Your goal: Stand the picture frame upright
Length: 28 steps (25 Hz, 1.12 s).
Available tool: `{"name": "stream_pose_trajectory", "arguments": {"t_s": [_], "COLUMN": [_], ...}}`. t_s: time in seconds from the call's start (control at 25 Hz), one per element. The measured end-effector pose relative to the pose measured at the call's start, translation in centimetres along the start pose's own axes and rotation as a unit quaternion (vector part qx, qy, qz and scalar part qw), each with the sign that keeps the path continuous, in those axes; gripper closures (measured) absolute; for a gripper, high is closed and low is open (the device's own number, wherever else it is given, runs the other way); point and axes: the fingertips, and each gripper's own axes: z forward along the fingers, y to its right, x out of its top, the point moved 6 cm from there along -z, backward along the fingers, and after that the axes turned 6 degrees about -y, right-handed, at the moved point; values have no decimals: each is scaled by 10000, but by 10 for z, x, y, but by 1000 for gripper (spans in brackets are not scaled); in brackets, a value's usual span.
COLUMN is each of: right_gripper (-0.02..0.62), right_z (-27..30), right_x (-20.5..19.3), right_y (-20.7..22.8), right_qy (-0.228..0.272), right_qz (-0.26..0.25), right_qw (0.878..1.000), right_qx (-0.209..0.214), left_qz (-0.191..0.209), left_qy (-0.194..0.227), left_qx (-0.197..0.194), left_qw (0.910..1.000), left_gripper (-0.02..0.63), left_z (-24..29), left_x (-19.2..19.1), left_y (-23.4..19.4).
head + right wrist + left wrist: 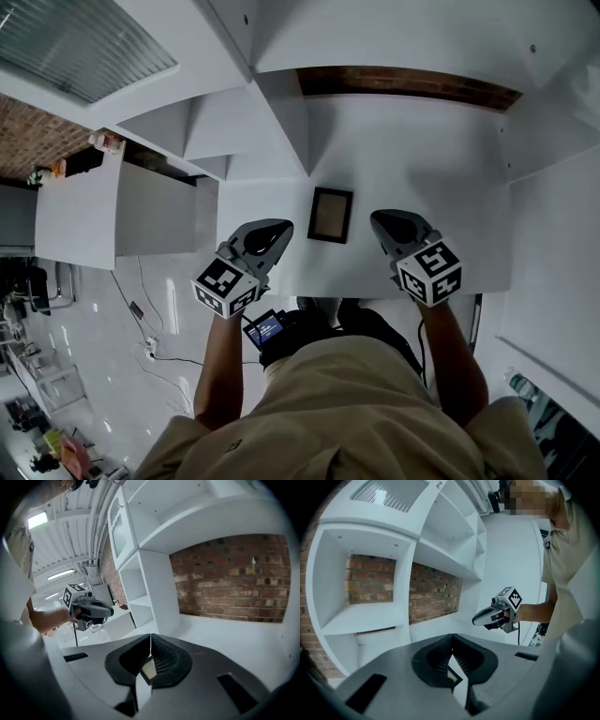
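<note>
While the picture frame [331, 215] lies flat, left gripper [280, 229] and right gripper [381, 221] flank it closed, seemingly empty.

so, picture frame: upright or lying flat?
Lying flat: in the head view the picture frame shows its whole rectangle from above, on the white table.

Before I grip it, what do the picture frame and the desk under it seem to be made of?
Picture frame: dark matte border, probably wood or plastic, too small to tell; the tan centre looks like card or backing board. Desk: smooth white board, likely laminate or paint, no grain showing.
</note>
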Motion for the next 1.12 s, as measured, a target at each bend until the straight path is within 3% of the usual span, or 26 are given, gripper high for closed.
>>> {"name": "stream_pose_trajectory", "arguments": {"t_s": [0.44, 0.56, 0.76, 1.12], "right_gripper": [589, 586, 518, 476], "right_z": [104, 127, 160, 193], "right_x": [-56, -72, -96, -125], "right_y": [53, 66, 76, 89], "right_qy": [-840, -1037, -1385, -1765], "right_qz": [921, 1139, 1531, 2253], "right_qw": [9922, 9880, 9784, 9579], "right_qx": [95, 70, 106, 212], "left_qz": [-847, -1125, -1610, -1849], "left_qy": [-729, -983, -1506, -1893], "left_qx": [-475, -510, -446, -562], "left_qw": [9926, 9875, 9744, 9627], "left_gripper": [598, 598, 570, 514], "left_z": [107, 137, 170, 196], "left_x": [-79, -106, -149, -167], "left_y": [-82, -98, -115, -130]}}
